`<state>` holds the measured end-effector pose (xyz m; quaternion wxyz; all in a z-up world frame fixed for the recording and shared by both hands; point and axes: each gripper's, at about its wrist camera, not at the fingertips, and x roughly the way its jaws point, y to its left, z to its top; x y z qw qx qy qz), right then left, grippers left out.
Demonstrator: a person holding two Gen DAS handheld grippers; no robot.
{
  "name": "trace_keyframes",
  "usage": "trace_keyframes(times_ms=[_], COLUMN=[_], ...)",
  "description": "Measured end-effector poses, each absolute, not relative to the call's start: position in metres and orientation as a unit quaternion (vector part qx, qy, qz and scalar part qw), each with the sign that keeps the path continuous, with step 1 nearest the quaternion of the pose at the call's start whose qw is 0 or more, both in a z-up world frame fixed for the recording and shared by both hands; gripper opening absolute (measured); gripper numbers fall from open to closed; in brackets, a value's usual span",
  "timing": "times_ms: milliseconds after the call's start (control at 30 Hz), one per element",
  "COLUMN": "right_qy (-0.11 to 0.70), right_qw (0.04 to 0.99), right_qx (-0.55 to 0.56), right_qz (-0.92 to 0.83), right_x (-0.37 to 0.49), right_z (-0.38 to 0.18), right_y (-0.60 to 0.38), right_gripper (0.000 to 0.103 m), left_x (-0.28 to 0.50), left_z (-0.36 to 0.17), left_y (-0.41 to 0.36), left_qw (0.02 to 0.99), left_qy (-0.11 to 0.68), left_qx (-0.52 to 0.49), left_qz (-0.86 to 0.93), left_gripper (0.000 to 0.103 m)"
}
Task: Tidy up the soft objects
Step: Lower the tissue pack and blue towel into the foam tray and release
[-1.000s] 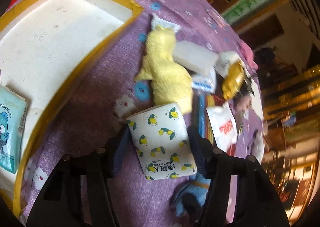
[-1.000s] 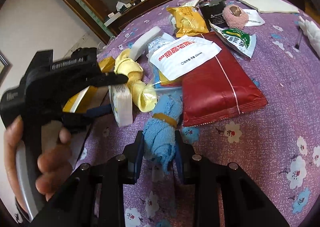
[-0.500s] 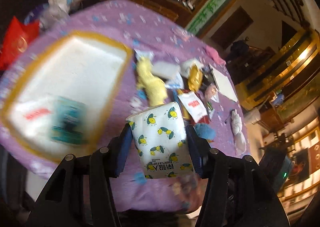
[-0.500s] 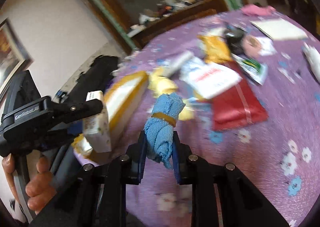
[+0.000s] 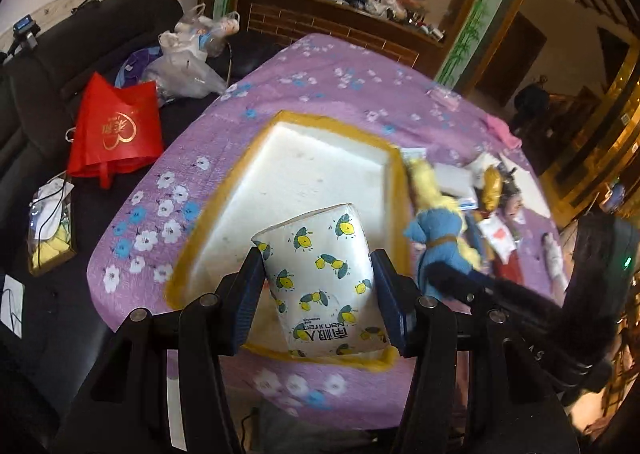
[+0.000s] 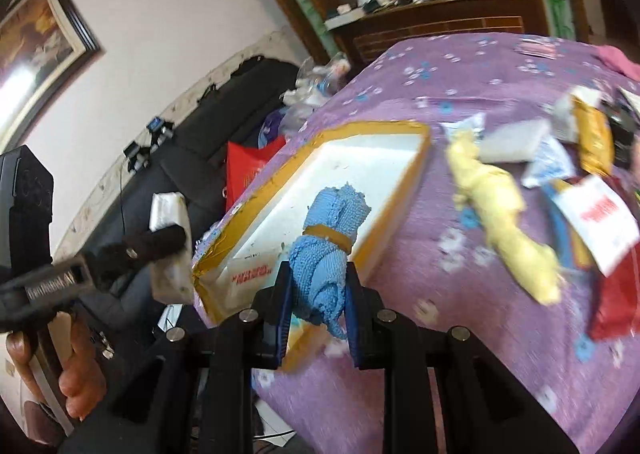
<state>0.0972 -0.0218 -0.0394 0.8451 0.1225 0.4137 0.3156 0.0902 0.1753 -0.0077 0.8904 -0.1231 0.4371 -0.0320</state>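
My left gripper (image 5: 316, 294) is shut on a white tissue pack with lemon prints (image 5: 320, 274), held in the air above the near end of a white foam tray with a yellow rim (image 5: 304, 174). My right gripper (image 6: 316, 294) is shut on a rolled blue towel (image 6: 326, 242) bound by a tan band, also lifted over the tray (image 6: 360, 158). The blue towel (image 5: 438, 230) shows at the tray's right edge in the left wrist view. A yellow towel (image 6: 500, 206) lies on the purple cloth to the right of the tray. A flat pack with red print (image 6: 252, 274) lies in the tray.
The purple flowered tablecloth (image 5: 320, 78) covers the round table. Packets, a white sponge block (image 6: 512, 142) and a red pouch (image 6: 616, 302) crowd the right side. A dark sofa with a red bag (image 5: 116, 130) and plastic bags stands left. A hand (image 6: 76, 374) holds the left gripper.
Both grippers have risen off the table and swung left with their loads, from the clutter to above the foam tray. The blue towel left the cloth.
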Motion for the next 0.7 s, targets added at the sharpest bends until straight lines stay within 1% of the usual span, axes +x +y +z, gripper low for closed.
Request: trace_keyframes(times_ms=[133, 267, 400, 433, 567, 600, 633, 667, 700], right_qy=[0.429, 0.445, 0.450, 0.451, 0.459, 0.458, 0.455, 0.452, 0.448], right_qw=[0.843, 0.841, 0.844, 0.844, 0.843, 0.844, 0.845, 0.847, 0.848], right_qx=[0.090, 0.064, 0.045, 0.043, 0.051, 0.054, 0.056, 0.056, 0.057], right_qz=[0.311, 0.300, 0.289, 0.287, 0.277, 0.276, 0.275, 0.274, 0.277], right_x=[0.120, 0.132, 0.130, 0.131, 0.131, 0.130, 0.128, 0.127, 0.125], right_z=[-0.045, -0.056, -0.063, -0.064, -0.068, -0.068, -0.068, -0.067, -0.065], right_y=[0.009, 0.030, 0.037, 0.038, 0.039, 0.039, 0.038, 0.037, 0.037], right_gripper=[0.022, 0.022, 0.023, 0.025, 0.026, 0.030, 0.036, 0.039, 0.046], left_x=[0.115, 0.126, 0.133, 0.133, 0.130, 0.129, 0.127, 0.127, 0.124], left_z=[-0.039, -0.059, -0.072, -0.074, -0.077, -0.077, -0.079, -0.079, -0.078], left_y=[0.185, 0.194, 0.201, 0.202, 0.209, 0.211, 0.214, 0.217, 0.219], left_qw=[0.873, 0.863, 0.856, 0.855, 0.857, 0.856, 0.853, 0.852, 0.855], left_qy=[0.473, 0.486, 0.497, 0.499, 0.488, 0.486, 0.486, 0.482, 0.473], left_qx=[-0.117, -0.132, -0.140, -0.142, -0.165, -0.173, -0.187, -0.201, -0.208], left_qz=[-0.026, -0.023, -0.018, -0.019, -0.027, -0.030, -0.034, -0.039, -0.042], left_gripper=[0.054, 0.054, 0.054, 0.054, 0.055, 0.056, 0.059, 0.059, 0.060])
